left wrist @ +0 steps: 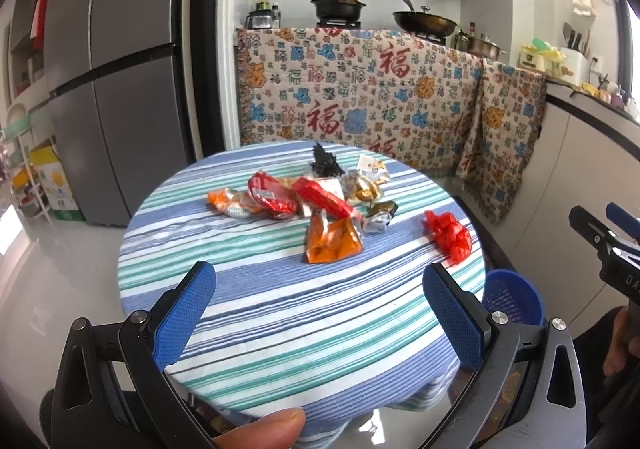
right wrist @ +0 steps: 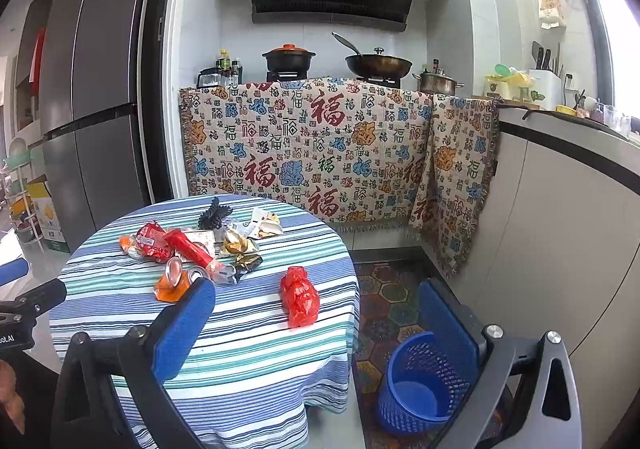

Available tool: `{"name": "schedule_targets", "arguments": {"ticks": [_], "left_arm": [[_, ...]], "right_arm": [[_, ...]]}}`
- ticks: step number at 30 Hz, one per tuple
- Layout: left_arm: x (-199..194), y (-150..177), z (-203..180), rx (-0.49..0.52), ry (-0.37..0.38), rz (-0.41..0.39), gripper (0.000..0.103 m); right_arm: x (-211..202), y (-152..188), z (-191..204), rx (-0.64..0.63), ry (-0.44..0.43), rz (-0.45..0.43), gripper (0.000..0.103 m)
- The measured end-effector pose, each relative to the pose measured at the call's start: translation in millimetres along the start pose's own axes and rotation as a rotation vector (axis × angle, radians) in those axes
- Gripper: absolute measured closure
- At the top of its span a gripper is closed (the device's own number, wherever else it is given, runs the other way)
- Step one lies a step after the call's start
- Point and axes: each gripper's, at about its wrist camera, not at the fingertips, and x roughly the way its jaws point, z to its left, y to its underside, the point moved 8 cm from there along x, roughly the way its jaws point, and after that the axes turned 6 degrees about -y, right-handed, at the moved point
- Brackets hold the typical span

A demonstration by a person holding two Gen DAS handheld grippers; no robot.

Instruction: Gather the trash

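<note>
A heap of wrappers [left wrist: 304, 195] [right wrist: 192, 245] lies on the far half of the round striped table [left wrist: 280, 309] [right wrist: 256, 337]. A crumpled red plastic bag [left wrist: 450, 235] [right wrist: 300, 299] lies apart on its right side. A blue mesh bin [right wrist: 424, 385] [left wrist: 514, 299] stands on the floor right of the table, with nothing in it. My left gripper [left wrist: 320, 309] hangs open above the table's near edge, short of the heap. My right gripper [right wrist: 320, 321] is open too, spanning the table's right edge and the bin. Neither holds anything.
A patterned cloth [right wrist: 312, 153] drapes the stove counter behind the table. A grey fridge [left wrist: 108, 69] stands at the left. A white counter [right wrist: 568, 233] runs along the right. A patterned floor mat [right wrist: 384, 301] lies under the bin.
</note>
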Motion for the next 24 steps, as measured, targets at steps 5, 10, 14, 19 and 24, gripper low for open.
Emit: {"name": "schedule_targets", "arguments": {"ticks": [5,10,14,19,24], "left_arm": [[6.9,4.7,2.6,0.013,-0.026,0.019,0.0],[16.4,12.0,7.6,-0.007,-0.021,0.048,0.0],[27.6,17.2,15.6,-0.032,-0.032,0.072,0.0],[44.8,25.7,15.7,-0.036,0.01,0.122,0.0],[63.8,32.0,11.1,-0.039,0.074,0.167,0.0]], "right_arm": [[2.0,0.4,-2.7,0.005,0.009,-0.002,0.0],[8.0,3.2,-6.2,0.013,0.012,0.014,0.0],[14.1,7.4,-9.2,0.018,0.015,0.03,0.0],[28.7,16.4,-14.6,0.031,0.008,0.072,0.0],[50.8,30.0,-20.9,0.054,-0.014,0.138,0.0]]}}
